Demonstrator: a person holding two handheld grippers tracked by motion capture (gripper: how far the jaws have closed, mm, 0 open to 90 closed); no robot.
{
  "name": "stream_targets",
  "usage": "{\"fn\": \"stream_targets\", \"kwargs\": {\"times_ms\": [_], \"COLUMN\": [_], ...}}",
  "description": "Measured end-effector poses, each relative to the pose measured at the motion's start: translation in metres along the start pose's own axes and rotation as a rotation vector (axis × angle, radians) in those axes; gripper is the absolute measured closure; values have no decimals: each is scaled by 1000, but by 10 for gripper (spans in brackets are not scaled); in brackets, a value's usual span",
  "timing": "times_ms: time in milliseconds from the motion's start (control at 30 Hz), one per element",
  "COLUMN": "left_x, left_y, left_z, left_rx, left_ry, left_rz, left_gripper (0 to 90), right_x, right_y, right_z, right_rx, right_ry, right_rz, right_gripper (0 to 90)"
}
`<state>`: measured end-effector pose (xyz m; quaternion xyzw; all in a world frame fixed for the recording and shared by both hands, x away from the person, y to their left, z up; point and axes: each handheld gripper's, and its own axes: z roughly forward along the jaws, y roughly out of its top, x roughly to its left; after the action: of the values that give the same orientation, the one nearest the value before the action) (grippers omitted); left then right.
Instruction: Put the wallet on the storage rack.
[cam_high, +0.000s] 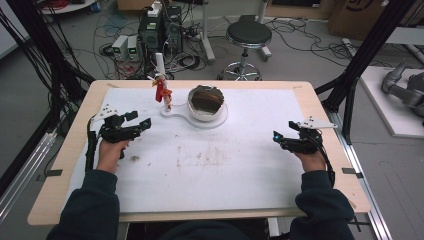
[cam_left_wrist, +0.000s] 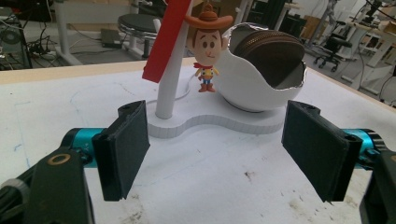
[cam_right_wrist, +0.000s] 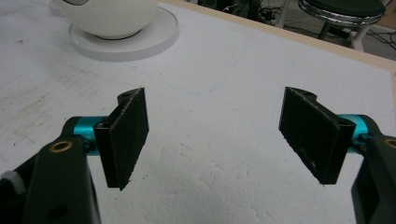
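white foam sheet (cam_high: 240, 175) covered the table (cam_high: 65, 150), likely to cushion the work. both claws stood apart and held nothing: the left gripper (cam_high: 134, 126) and the right gripper (cam_high: 280, 141) rested at opposite sides of the sheet, well apart from the things. the zipped brown pouch (cam_left_wrist: 271, 51) sat inside the cracked white egg bowl (cam_left_wrist: 254, 88) on the white base (cam_left_wrist: 219, 123) at the far middle, probably cradled there so it would not roll. the left gripper view showed a cowboy figure (cam_left_wrist: 207, 51) beside the white post (cam_left_wrist: 170, 84) carrying a red tag (cam_left_wrist: 163, 42), tiny in the high view; the right gripper view caught just the bowl's underside.
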<state>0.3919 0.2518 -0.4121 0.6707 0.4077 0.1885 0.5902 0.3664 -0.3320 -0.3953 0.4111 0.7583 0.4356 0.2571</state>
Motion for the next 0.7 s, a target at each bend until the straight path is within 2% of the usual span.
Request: {"fn": "stream_targets", "kwargs": {"times_ms": [700], "left_x": [-2], "left_y": [0], "left_z": [1], "left_rx": [-4], "left_ry": [-10], "left_rz": [8], "left_gripper": [231], "right_x": [-1], "right_y": [-1], "right_z": [-2], "right_rx": [-12], "right_ry": [-19], "right_rz": [-2], "right_gripper": [242]}}
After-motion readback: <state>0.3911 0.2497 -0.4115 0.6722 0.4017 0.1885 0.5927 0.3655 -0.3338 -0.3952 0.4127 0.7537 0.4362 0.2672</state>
